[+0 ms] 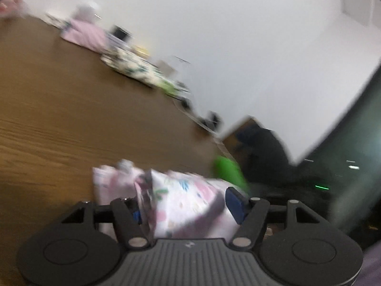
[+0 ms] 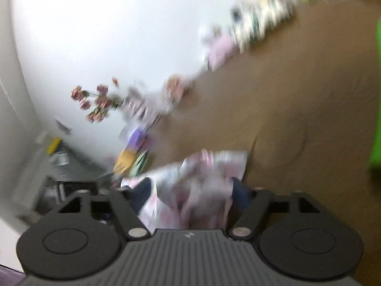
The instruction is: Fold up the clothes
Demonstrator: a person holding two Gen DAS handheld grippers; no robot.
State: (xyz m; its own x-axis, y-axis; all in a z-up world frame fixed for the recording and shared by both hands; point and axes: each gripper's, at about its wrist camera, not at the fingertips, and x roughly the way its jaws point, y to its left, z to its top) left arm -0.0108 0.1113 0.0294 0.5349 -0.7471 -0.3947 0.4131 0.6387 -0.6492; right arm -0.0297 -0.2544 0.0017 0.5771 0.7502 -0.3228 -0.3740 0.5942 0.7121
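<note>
**Both tongs bunched in floral cloth, mid-swing**

Left gripper (image 1: 188, 205) spread wide around a wad of floral cloth (image 1: 181, 200), low at 6 o'clock over the wooden table (image 1: 59, 109); whether actually pinched, impossible to tell. Right gripper (image 2: 190, 195) likewise stuffed with the same print, grip unclear.

Likely trouble: cloth slipping out during a fast swing, or folding crooked from an uneven hold. Heavily smeared throughout. Folded stacks (image 1: 133, 68) at 11 o'clock barely readable; garment's shape and edges hidden behind the tongs.
</note>
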